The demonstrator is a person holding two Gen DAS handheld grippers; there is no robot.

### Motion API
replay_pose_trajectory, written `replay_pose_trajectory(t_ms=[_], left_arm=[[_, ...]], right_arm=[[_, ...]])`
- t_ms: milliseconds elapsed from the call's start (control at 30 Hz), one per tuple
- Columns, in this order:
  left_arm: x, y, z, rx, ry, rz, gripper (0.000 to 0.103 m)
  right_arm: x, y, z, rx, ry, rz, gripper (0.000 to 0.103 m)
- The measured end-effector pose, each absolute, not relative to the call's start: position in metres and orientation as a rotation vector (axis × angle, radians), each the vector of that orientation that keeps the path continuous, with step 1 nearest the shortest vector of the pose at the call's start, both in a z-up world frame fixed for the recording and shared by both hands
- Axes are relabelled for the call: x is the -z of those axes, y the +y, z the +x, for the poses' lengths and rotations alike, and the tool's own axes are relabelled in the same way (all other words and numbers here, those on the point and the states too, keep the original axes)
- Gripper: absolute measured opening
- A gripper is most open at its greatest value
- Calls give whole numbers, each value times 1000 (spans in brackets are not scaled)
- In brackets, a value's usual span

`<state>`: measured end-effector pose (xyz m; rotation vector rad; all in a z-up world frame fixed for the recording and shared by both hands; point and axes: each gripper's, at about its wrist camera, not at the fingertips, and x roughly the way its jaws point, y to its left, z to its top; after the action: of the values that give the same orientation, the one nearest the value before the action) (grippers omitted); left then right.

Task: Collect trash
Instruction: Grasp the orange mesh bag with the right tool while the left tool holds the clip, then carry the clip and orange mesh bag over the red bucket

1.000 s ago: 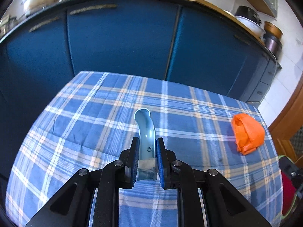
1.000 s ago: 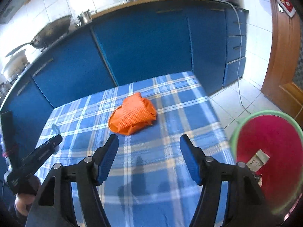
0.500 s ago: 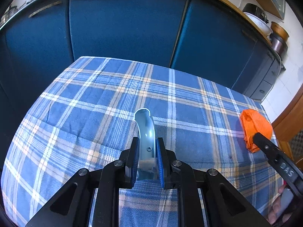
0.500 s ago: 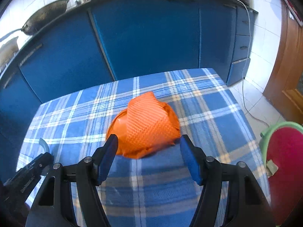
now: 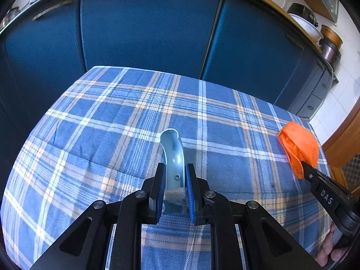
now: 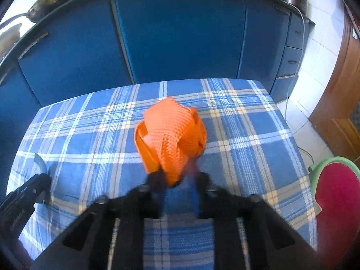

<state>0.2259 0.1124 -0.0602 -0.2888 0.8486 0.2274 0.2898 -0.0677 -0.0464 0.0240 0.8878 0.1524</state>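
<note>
Two tongs are working over the blue plaid-clothed surface [image 5: 108, 117]. Left tongs [image 5: 174, 180] are clamping a curved pale-blue plastic piece [image 5: 173, 153] near the front edge. Right tongs [image 6: 177, 182] are closing on the near rim of a crumpled orange mesh bag [image 6: 173, 132] by the right edge. Red bin with green rim [image 6: 337, 198] is sitting beside that edge.

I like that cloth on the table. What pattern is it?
The table cloth is blue plaid with white and tan stripes, clearest in the left wrist view.
</note>
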Motion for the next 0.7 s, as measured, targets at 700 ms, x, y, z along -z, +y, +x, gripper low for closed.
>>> replay_pose_trajectory(t_ms=[700], left_arm=[[53, 100, 223, -185, 827, -264, 18]], right_arm=[[-9, -134, 171, -215, 750, 112, 5]])
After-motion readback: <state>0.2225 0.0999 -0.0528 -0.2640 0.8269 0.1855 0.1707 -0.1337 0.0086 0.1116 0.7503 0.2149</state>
